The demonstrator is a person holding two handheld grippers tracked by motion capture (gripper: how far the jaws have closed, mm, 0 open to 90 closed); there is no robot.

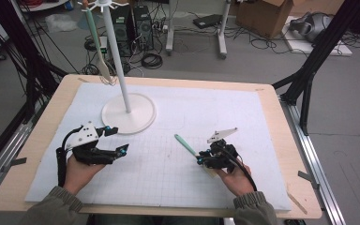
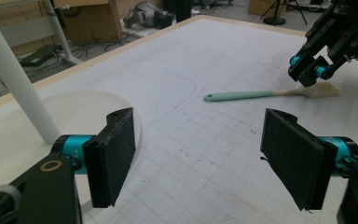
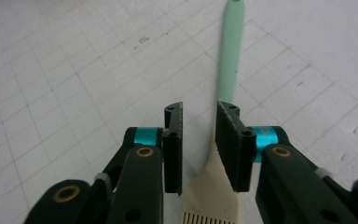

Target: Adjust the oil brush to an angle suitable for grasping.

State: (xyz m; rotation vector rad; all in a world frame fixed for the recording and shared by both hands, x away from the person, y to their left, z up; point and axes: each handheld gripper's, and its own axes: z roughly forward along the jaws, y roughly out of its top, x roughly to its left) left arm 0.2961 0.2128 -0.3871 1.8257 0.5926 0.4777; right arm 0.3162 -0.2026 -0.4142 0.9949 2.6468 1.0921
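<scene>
The mint-handled brush (image 1: 186, 145) lies flat on the white gridded mat (image 1: 243, 117) of the wooden worktop (image 1: 281, 136), right of centre, handle pointing far-left. Grey floor, cables and a cardboard box (image 1: 262, 14) lie beyond. The right gripper (image 3: 199, 126) hovers over its cream head, jaws slightly parted, not pinching it. The left gripper (image 2: 198, 154) waits near the white stand (image 1: 127, 112), jaws wide open.

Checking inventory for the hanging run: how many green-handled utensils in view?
2. One hangs from the white stand at the table's far left. The other, a brush, lies flat on the mat under the right tool.
</scene>
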